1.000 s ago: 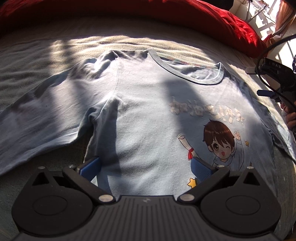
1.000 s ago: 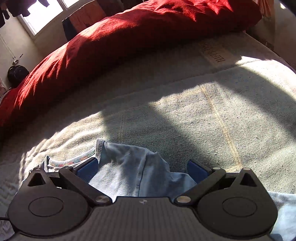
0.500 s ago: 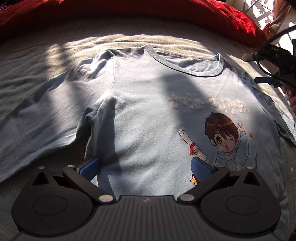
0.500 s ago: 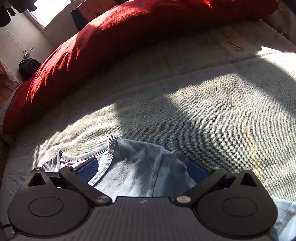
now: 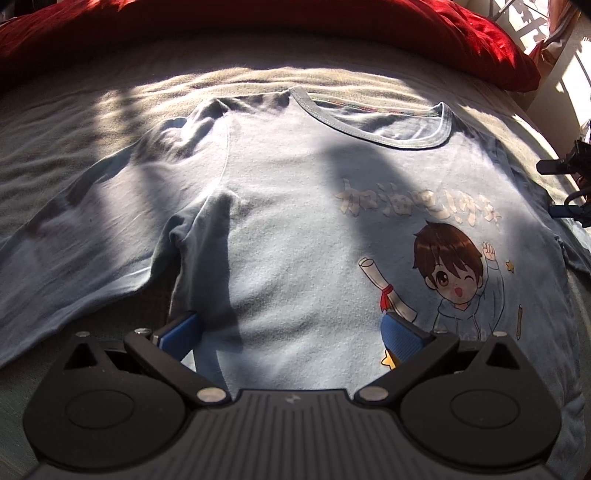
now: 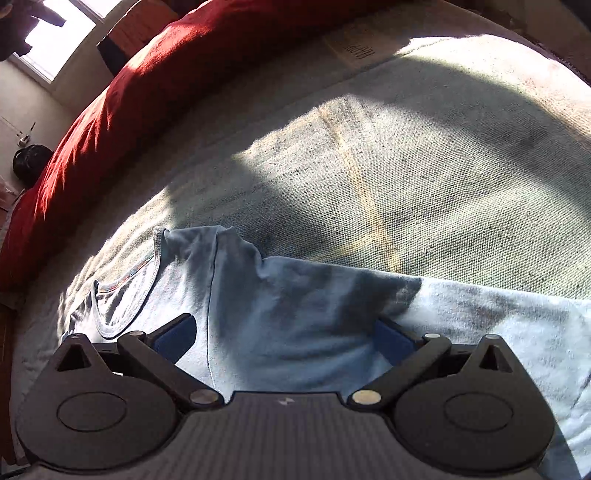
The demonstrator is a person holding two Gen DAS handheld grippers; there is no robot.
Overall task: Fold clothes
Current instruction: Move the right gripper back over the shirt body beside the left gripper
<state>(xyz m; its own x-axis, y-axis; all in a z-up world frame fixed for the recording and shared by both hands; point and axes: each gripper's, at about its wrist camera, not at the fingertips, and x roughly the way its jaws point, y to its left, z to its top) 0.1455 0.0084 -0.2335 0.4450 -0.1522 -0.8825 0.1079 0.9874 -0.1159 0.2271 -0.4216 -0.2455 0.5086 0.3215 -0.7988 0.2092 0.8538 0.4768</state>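
Observation:
A light blue long-sleeved shirt (image 5: 295, 236) lies front up on the bed, with a cartoon child printed on its chest and its grey collar (image 5: 384, 133) toward the far side. Its left sleeve (image 5: 70, 236) stretches out flat. My left gripper (image 5: 291, 332) hovers open over the shirt's lower body, nothing between its blue pads (image 5: 181, 332). In the right wrist view the same shirt (image 6: 280, 317) shows its shoulder and right sleeve (image 6: 509, 321). My right gripper (image 6: 284, 336) stands open above the shoulder, near the collar (image 6: 147, 266).
A grey-beige bed cover (image 6: 424, 166) lies under the shirt. A red duvet (image 5: 258, 22) is piled along the far edge, also the red duvet (image 6: 129, 96) in the right wrist view. The right gripper's black body (image 5: 569, 166) shows at the right edge.
Both grippers have pulled back and risen. More of the shirt shows in each view; the right view now takes in the shoulder and sleeve. Both stay open.

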